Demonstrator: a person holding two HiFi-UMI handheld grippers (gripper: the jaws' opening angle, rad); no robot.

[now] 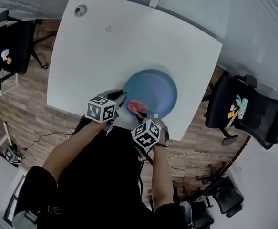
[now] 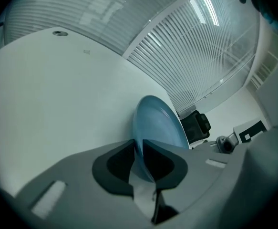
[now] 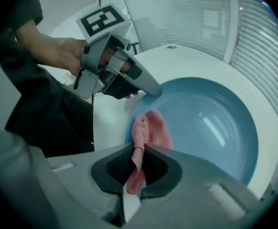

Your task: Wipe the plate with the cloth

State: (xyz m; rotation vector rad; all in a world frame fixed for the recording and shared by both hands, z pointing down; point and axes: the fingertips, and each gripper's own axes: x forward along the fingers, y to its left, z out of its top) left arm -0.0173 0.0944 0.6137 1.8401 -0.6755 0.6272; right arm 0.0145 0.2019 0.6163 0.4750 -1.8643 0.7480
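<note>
Head view shows the blue plate (image 1: pixel 153 92) at the near right edge of the table (image 1: pixel 105 46), its left rim pinched by the left gripper (image 1: pixel 123 97), while the right gripper (image 1: pixel 146 116) clamps the pink cloth (image 1: pixel 135 107) on its near side, so a good wipe likely needs firm, flat sweeps across.

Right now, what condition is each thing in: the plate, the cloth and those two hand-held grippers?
plate: blue, on the table, rim clamped.
cloth: pink, bunched, resting on the plate.
left hand-held gripper: shut on the plate's rim.
right hand-held gripper: shut on the cloth.
</note>
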